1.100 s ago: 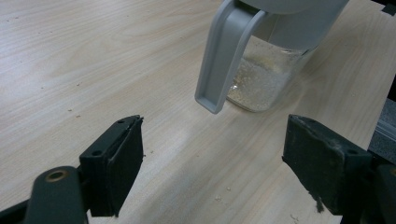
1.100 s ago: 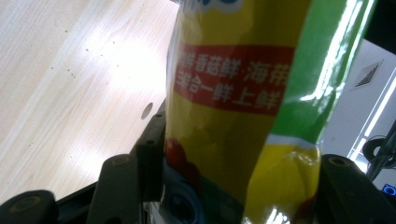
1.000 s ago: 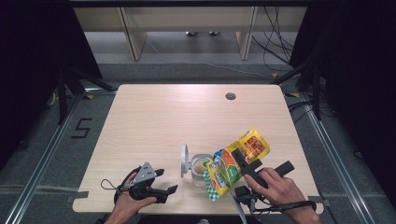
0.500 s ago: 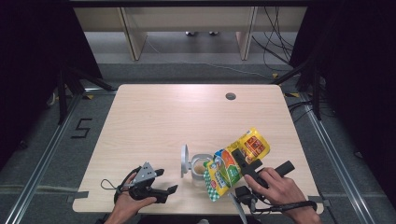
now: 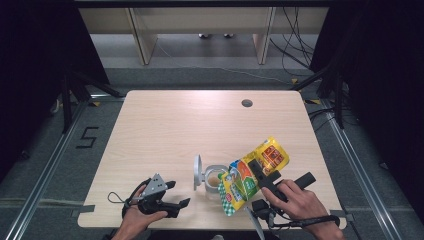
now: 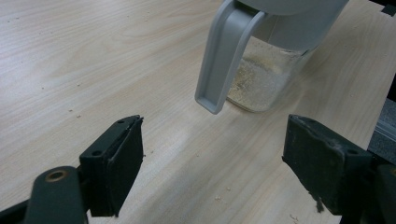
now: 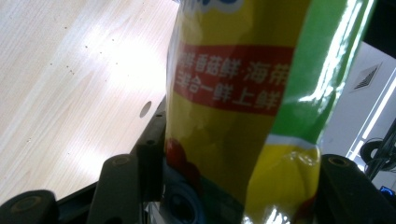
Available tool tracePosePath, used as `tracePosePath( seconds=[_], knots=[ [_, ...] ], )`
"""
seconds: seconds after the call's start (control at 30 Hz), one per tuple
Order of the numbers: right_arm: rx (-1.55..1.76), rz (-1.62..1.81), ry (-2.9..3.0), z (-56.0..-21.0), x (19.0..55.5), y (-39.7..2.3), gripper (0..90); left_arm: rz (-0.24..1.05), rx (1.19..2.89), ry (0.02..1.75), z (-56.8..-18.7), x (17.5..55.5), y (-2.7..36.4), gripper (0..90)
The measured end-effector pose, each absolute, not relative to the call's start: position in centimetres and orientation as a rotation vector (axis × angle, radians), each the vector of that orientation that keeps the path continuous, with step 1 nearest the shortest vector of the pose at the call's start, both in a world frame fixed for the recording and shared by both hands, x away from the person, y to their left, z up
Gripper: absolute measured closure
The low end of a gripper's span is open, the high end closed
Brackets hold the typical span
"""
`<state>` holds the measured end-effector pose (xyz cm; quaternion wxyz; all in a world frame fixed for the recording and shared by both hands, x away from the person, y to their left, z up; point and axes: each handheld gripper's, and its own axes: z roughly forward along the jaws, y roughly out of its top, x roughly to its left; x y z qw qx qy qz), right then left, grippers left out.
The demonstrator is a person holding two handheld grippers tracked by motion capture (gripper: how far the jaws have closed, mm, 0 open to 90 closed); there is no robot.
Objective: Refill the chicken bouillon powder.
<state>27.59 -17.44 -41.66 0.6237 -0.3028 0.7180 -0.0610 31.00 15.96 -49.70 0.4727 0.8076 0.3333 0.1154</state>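
Your right tool [image 5: 261,175] grips the yellow-green pouch [image 5: 252,172], tipped mouth-down over the clear jar [image 5: 215,178] — keep its mouth above the jar's opening. Your left tool [image 5: 177,194] rests wide open on the table [image 5: 170,125], holding nothing — use it to steady the jar if it shifts.

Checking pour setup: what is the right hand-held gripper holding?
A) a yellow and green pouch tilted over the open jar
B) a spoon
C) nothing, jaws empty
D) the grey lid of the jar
A: in the high view the right hand-held gripper clamps the yellow and green pouch, tipped with its low end over the open jar; the right gripper view shows the pouch between its jaws.
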Motion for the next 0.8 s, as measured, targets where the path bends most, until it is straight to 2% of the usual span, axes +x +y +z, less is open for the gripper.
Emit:
tracePosePath(
  seconds=[0.8],
  knots=[
    [-0.698, -0.141, 1.646, -41.59, 27.45, -17.33, 48.2, 0.270, 1.973, 0.843, -49.67, 30.90, 15.91, 19.6]
  ],
)
